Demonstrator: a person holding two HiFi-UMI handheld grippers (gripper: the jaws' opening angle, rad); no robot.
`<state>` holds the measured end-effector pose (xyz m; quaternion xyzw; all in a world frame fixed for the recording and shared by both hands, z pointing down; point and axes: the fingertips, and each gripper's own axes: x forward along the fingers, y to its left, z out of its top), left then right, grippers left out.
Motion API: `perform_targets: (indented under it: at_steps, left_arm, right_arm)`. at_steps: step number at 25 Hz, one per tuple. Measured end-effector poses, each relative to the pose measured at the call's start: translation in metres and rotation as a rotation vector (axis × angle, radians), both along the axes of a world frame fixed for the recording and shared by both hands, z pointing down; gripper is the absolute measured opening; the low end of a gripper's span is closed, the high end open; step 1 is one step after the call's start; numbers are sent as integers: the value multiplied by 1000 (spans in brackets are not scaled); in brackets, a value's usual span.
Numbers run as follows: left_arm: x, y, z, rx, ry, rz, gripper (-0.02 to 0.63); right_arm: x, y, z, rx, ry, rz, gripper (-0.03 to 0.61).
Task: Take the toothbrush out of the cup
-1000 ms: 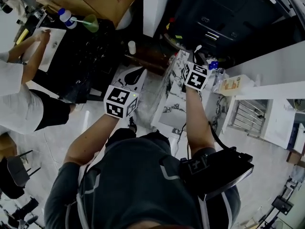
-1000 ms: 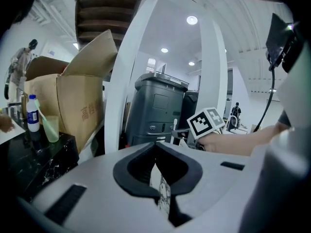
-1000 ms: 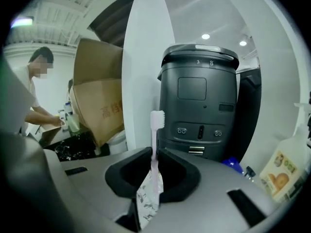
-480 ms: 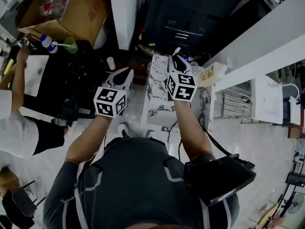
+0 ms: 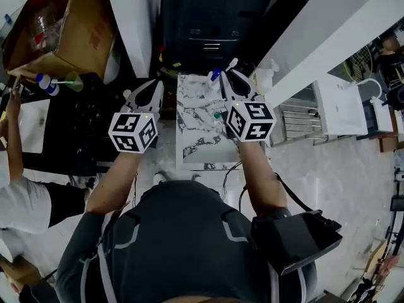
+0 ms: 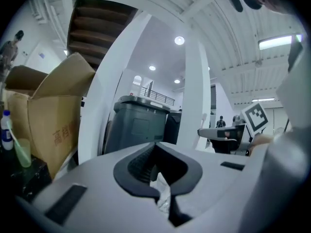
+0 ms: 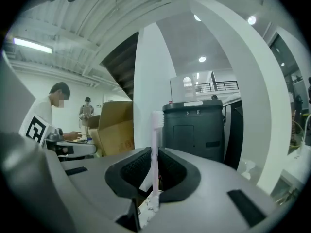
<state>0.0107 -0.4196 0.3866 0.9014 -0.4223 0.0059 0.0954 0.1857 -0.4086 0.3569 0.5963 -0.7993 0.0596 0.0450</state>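
A pale pink toothbrush (image 7: 155, 149) stands upright between the black pads of my right gripper (image 7: 154, 181), which is shut on its handle; the bristle head rises above the jaws. From the head view that gripper (image 5: 230, 84) hangs over the far right corner of a small marble-topped table (image 5: 196, 141). A small green thing (image 5: 217, 115) lies on the marble beside it; I cannot tell if it is the cup. My left gripper (image 5: 146, 95) floats level just left of the table, jaws closed and holding nothing (image 6: 163, 191).
A dark grey bin (image 5: 208, 24) stands behind the table between white columns (image 5: 132, 24). A cardboard box (image 5: 69, 30) is at the far left, above a black table with a blue-capped bottle (image 5: 43, 81). A person (image 5: 19, 182) works at the left. A white basin (image 5: 344, 103) is at the right.
Both grippers have risen and come closer over the marble table. The right one kept its hold on the toothbrush while lifting it. The jaws have not changed.
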Motion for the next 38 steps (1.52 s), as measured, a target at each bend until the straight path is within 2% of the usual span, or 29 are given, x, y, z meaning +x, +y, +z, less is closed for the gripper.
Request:
perform_targets:
  at_steps: [5, 11, 16, 21, 24, 26, 31, 35, 38]
  left_arm:
    - [15, 8, -31, 73, -19, 62, 9]
    - [29, 17, -51, 74, -65, 94, 9]
    - [37, 12, -60, 78, -29, 113, 9]
    - [43, 16, -53, 76, -61, 122, 9]
    - [47, 18, -62, 121, -87, 131, 9]
    - [48, 20, -67, 160, -106, 131, 9]
    - [45, 15, -65, 154, -109, 104, 9]
    - [46, 16, -69, 205, -145, 96, 9]
    - [44, 15, -68, 188, -139, 76, 9]
  right_arm:
    - [20, 30, -29, 50, 9, -4, 63]
    - [43, 57, -44, 69, 15, 6, 63]
    - [52, 67, -47, 81, 45, 13, 63]
    - [57, 74, -48, 92, 52, 15, 63]
    - [57, 71, -51, 92, 86, 7, 63]
    - [57, 68, -51, 90, 77, 3, 63]
    - [59, 64, -52, 101, 55, 0, 63]
    - [59, 63, -56, 105, 55, -9, 63]
    - [58, 61, -60, 112, 61, -15, 63]
